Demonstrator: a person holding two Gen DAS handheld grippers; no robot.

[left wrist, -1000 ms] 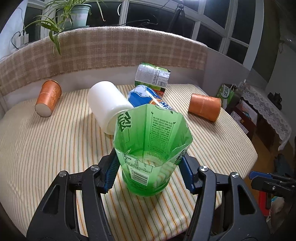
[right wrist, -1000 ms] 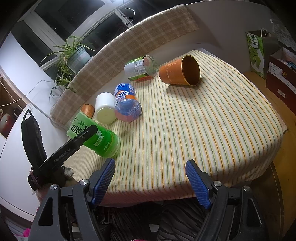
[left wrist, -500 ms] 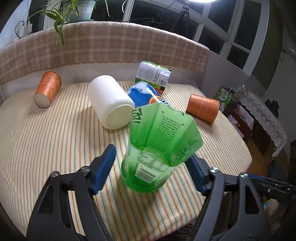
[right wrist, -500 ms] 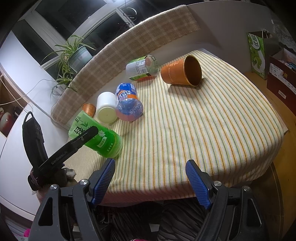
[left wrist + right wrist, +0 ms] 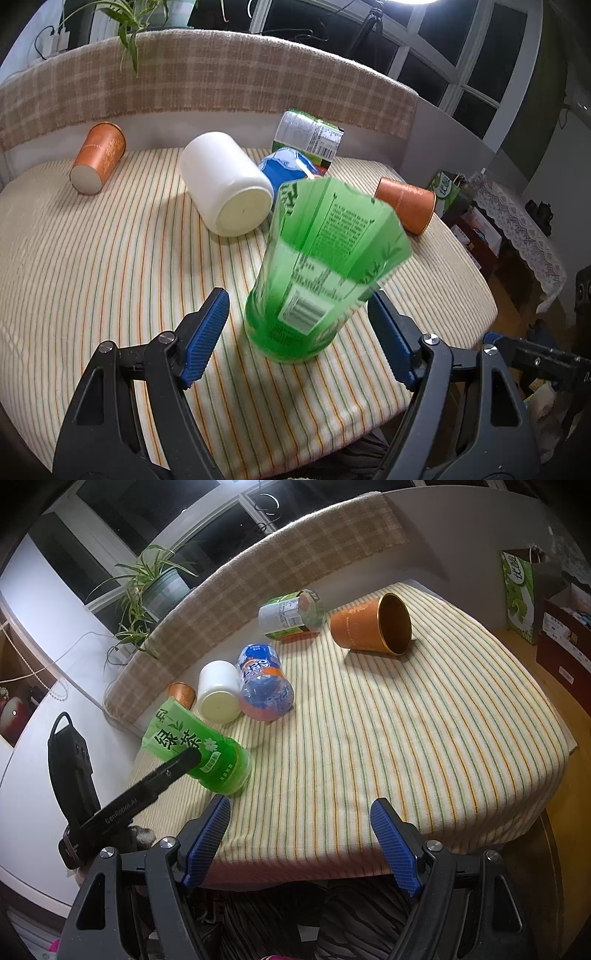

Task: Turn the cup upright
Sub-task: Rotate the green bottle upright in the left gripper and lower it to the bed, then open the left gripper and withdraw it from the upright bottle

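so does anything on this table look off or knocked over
Yes. The green cut-bottle cup between the open left tool stands open end up but leans. The white cylindrical cup, two copper cups and blue bottle cup lie on their sides.

The green cup [image 5: 314,291], a see-through bottle bottom with its top cut off and a printed green label flaring above the rim, stood base down and mouth up on the striped tabletop [image 5: 110,266], low in the middle of the left wrist view. It looked slightly blurred and leaned toward the right of the frame. In the right wrist view the green cup [image 5: 207,755] sat at the lower left.
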